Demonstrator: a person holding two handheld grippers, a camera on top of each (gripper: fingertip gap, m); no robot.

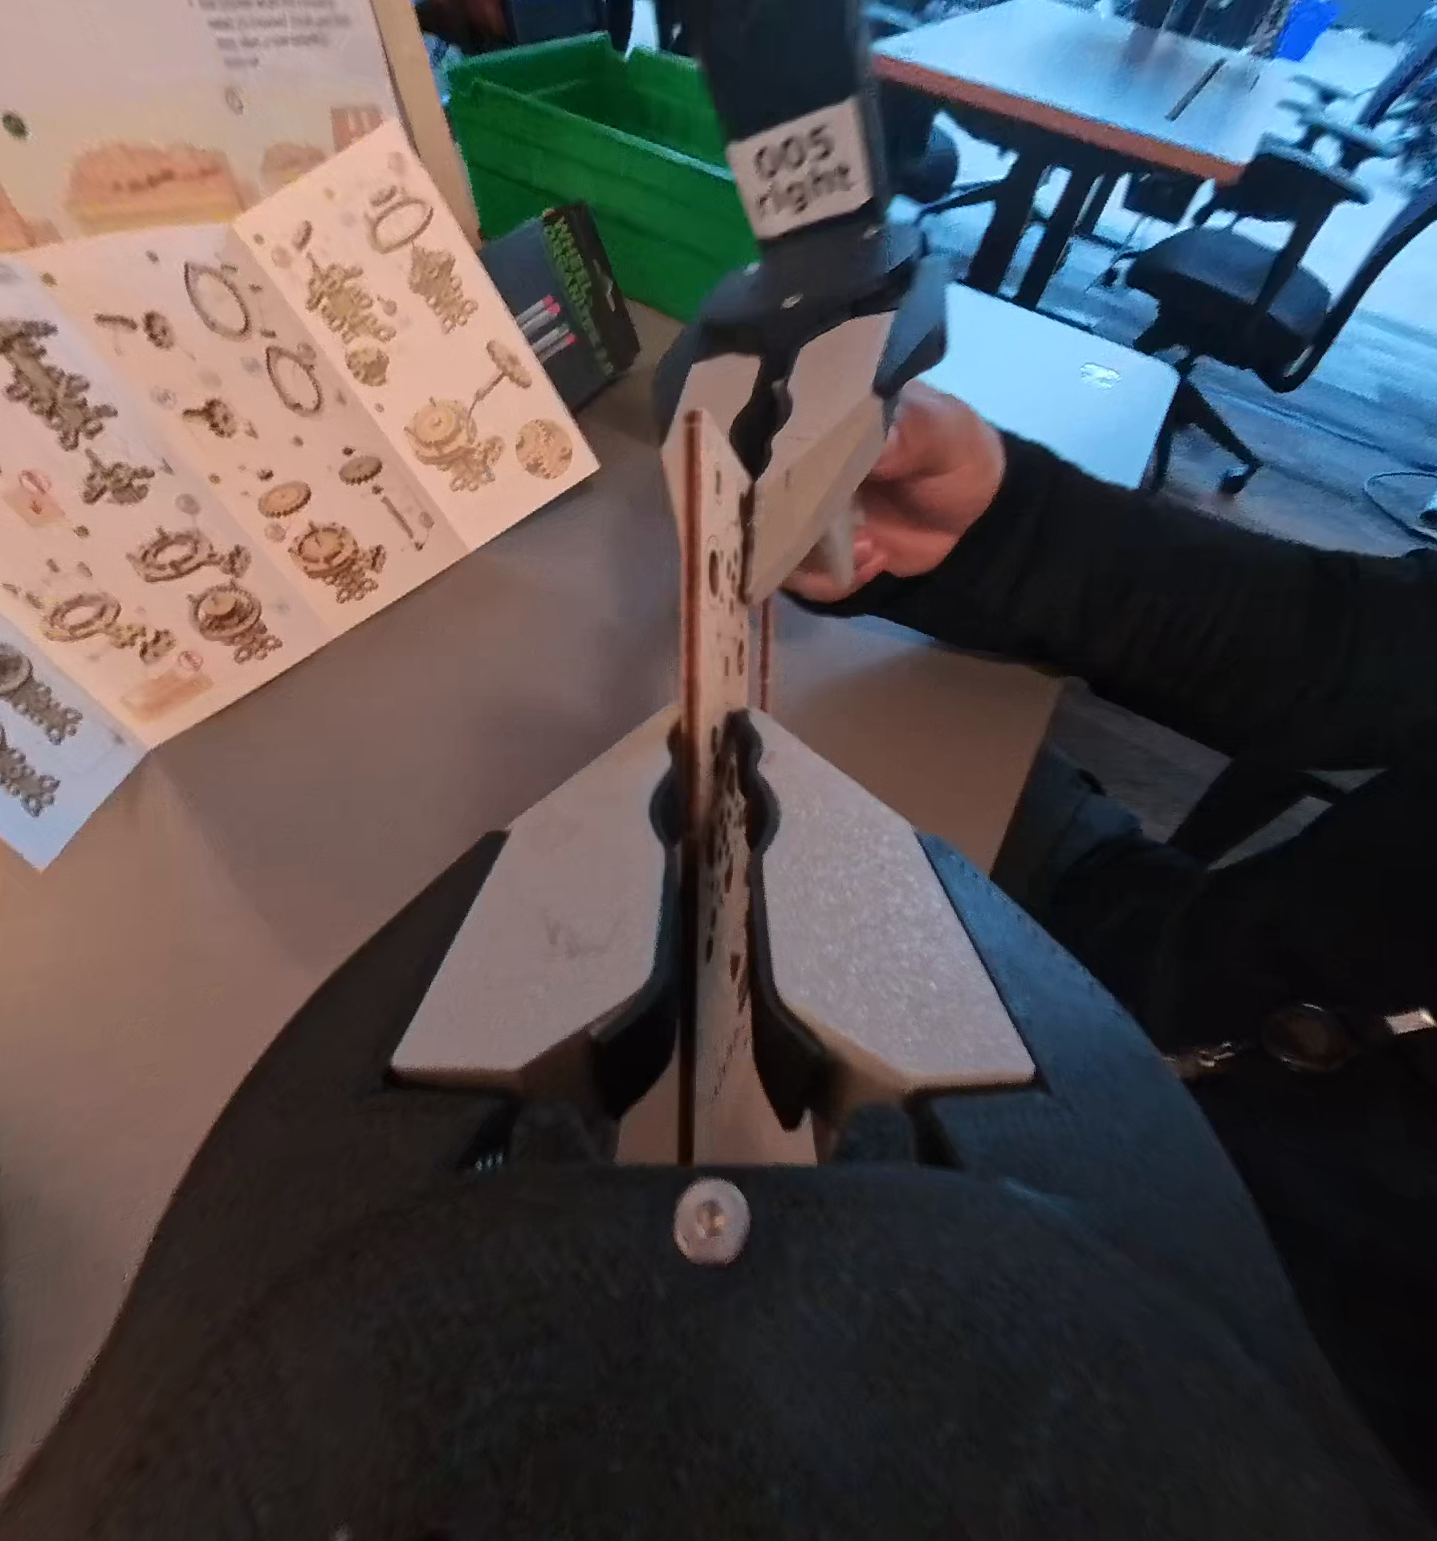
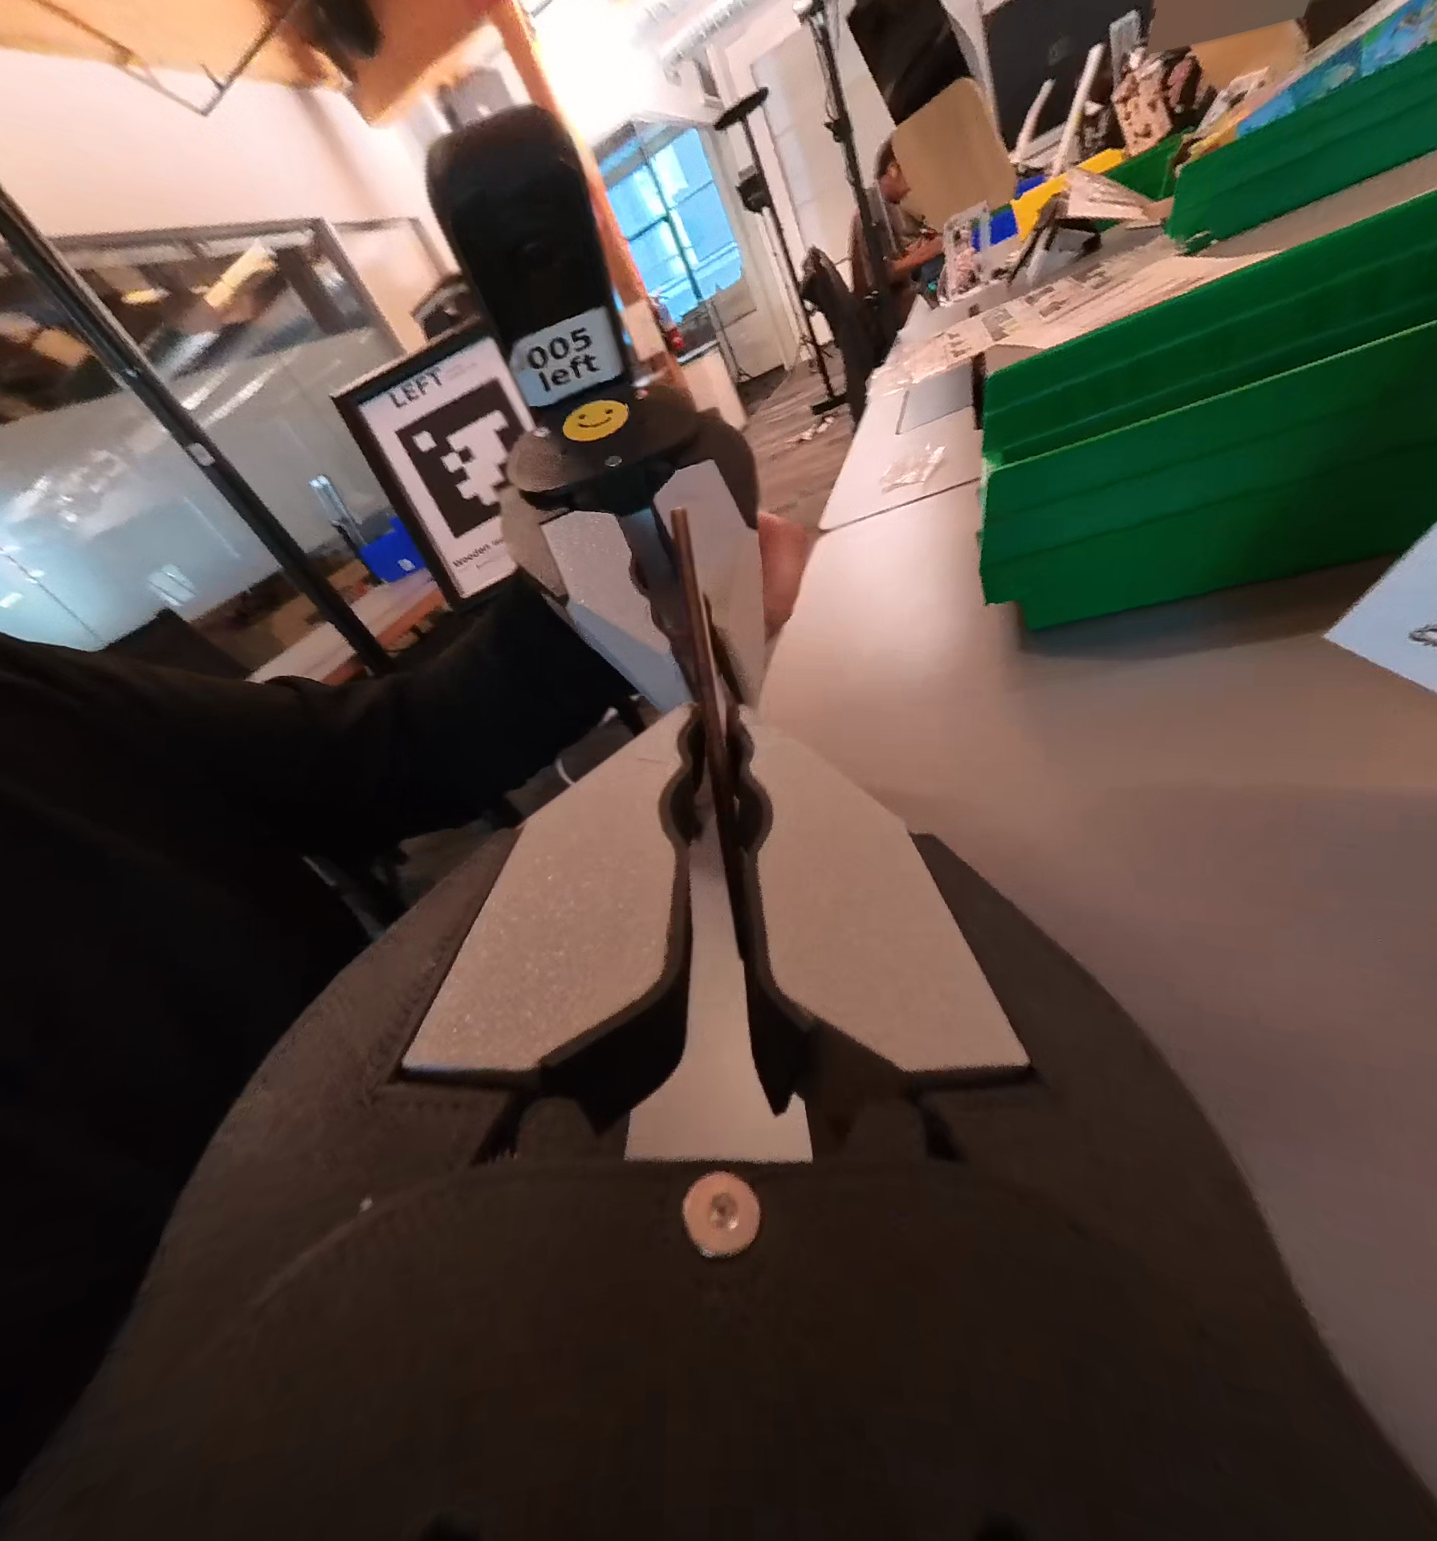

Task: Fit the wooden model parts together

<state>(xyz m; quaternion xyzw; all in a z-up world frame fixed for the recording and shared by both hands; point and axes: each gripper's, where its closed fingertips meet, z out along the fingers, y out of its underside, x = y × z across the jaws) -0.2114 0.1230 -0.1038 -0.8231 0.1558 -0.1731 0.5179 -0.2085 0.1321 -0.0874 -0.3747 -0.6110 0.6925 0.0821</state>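
Note:
A thin wooden sheet (image 1: 711, 600) with punched-out part shapes stands edge-on above the grey table (image 1: 448, 750). A second thin wooden edge (image 1: 765, 650) shows just behind it. My left gripper (image 1: 711, 725) is shut on the sheet's near end. My right gripper (image 1: 740, 542) comes from the far side and is shut on the sheet's other end, held by a hand (image 1: 924, 492). In the right wrist view my right gripper (image 2: 715, 721) is shut on the same sheet (image 2: 703, 642), and the left gripper (image 2: 711, 688) grips it from the opposite end, tips almost meeting.
A folded instruction leaflet (image 1: 223, 467) stands at the left. Behind it are green bins (image 1: 598, 167) and a dark box of markers (image 1: 573, 308). A laptop (image 1: 1057, 400) and an office chair (image 1: 1249, 275) are to the right. Green bins (image 2: 1241, 417) line the table (image 2: 1115, 834). Less than 4 cm separates the two grippers' tips.

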